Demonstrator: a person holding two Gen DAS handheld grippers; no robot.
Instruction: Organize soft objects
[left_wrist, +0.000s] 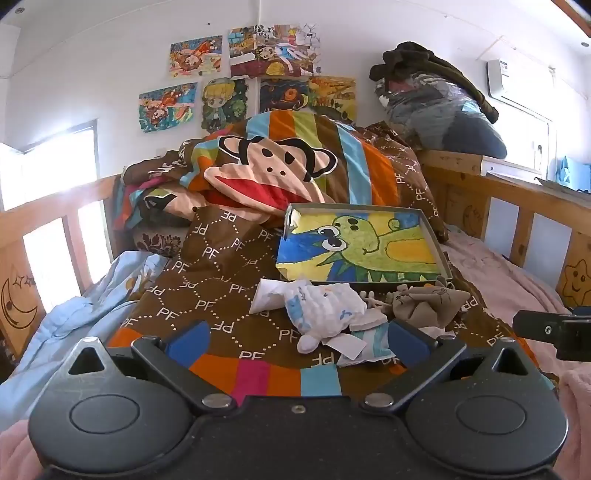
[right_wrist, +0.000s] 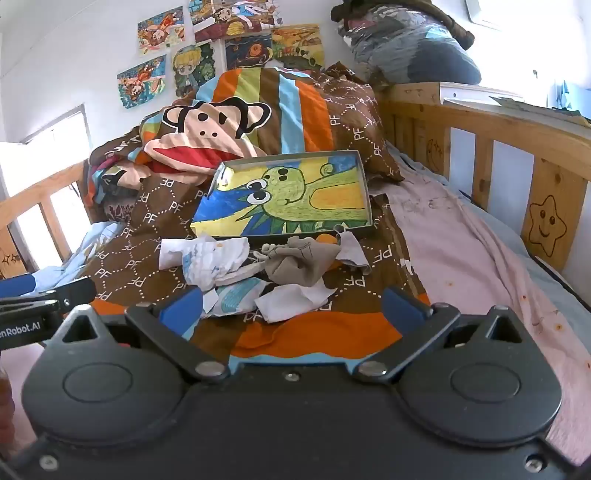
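Observation:
A heap of small soft items lies on the brown "PF" quilt: white and blue socks and a grey-brown sock. Just behind them stands a shallow box with a green dinosaur drawing inside. My left gripper is open and empty, its fingers either side of the near white socks. My right gripper is open and empty, just short of the heap. The right gripper's side shows in the left wrist view, and the left gripper's in the right.
A bunched monkey-print duvet rises behind the box. Wooden bed rails run along the right, and another rail on the left. A pink sheet covers the right of the bed. Bagged bedding sits on the headboard.

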